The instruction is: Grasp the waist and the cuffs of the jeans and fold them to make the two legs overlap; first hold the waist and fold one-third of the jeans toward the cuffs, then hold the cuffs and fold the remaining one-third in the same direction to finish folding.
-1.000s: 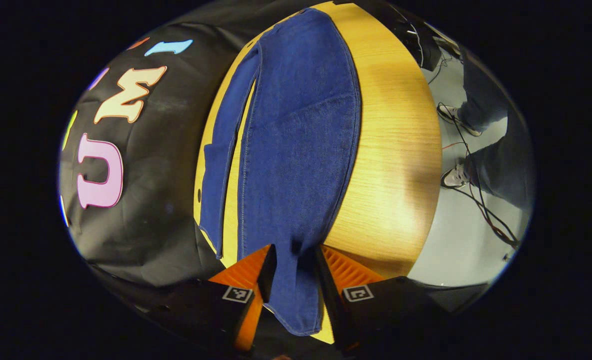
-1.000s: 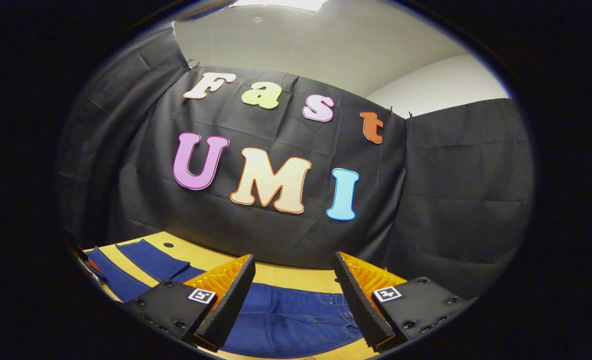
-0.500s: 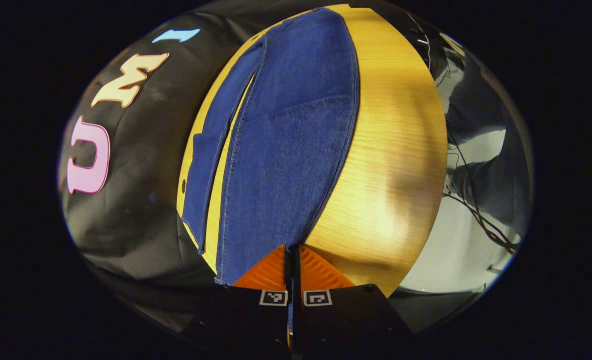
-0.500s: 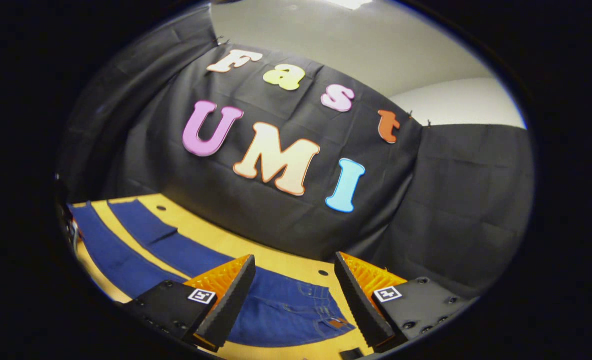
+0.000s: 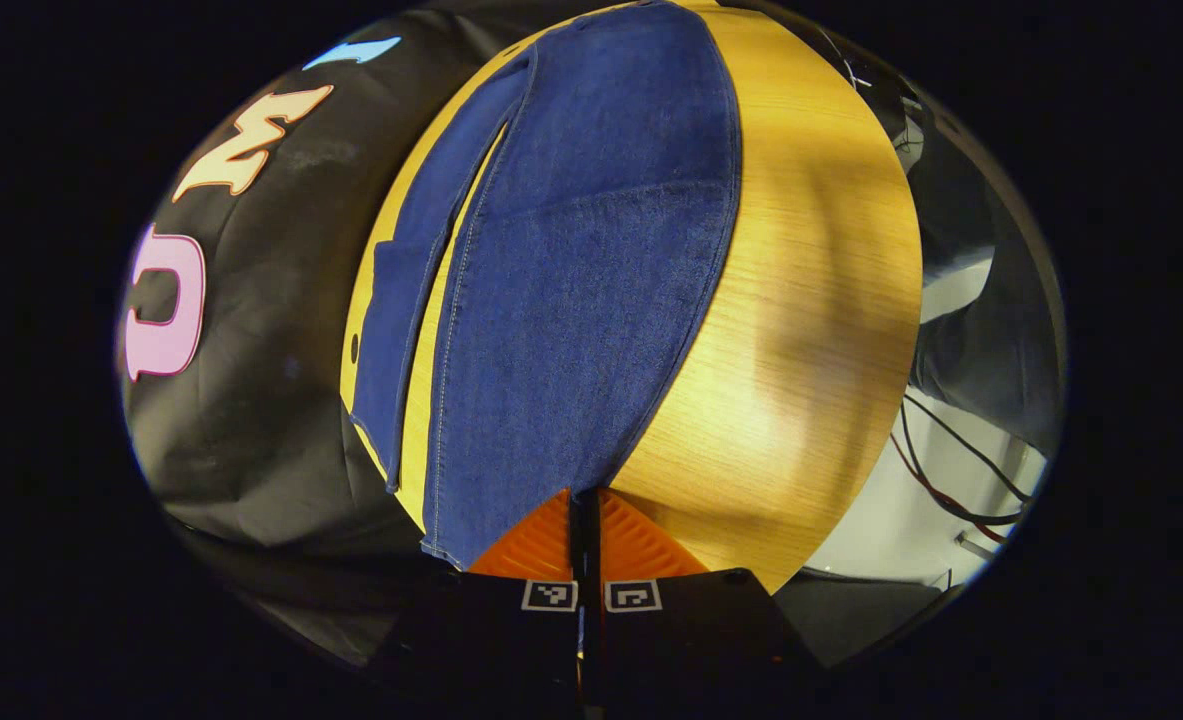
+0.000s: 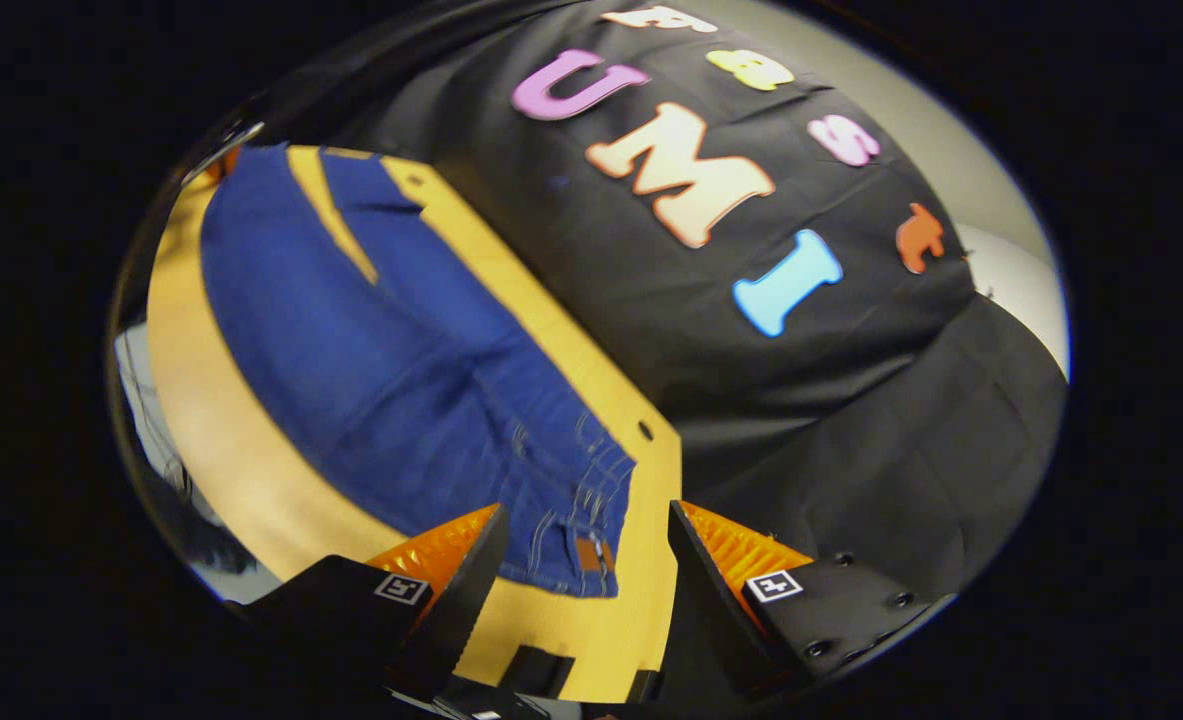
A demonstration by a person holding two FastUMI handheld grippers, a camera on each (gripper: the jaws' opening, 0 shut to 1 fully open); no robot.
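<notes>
Jeans (image 5: 571, 300), one blue pair, lie flat on one wooden table (image 5: 801, 300), their two legs spread apart with a strip of bare wood between them. At the table's near end in the left gripper view, the left gripper (image 5: 585, 500) is clenched, its two orange fingers pressed together at the corner of the nearer leg's cuff; whether denim is pinched between them cannot be told. From there the nearer leg runs up the table to the waist, and the second leg lies beside it on the side toward the black booth wall (image 5: 251, 400). In the right gripper view, the right gripper (image 6: 581, 560) hangs released above the table's opposite end, its two fingers spread wide, with the waistband (image 6: 591, 500) and its brown patch (image 6: 588, 553) showing between them, untouched. Beyond the table's edge away from the wall, a person's dark trouser leg (image 5: 991, 360) and some cables (image 5: 951, 480) show on the pale floor (image 5: 911, 540).
</notes>
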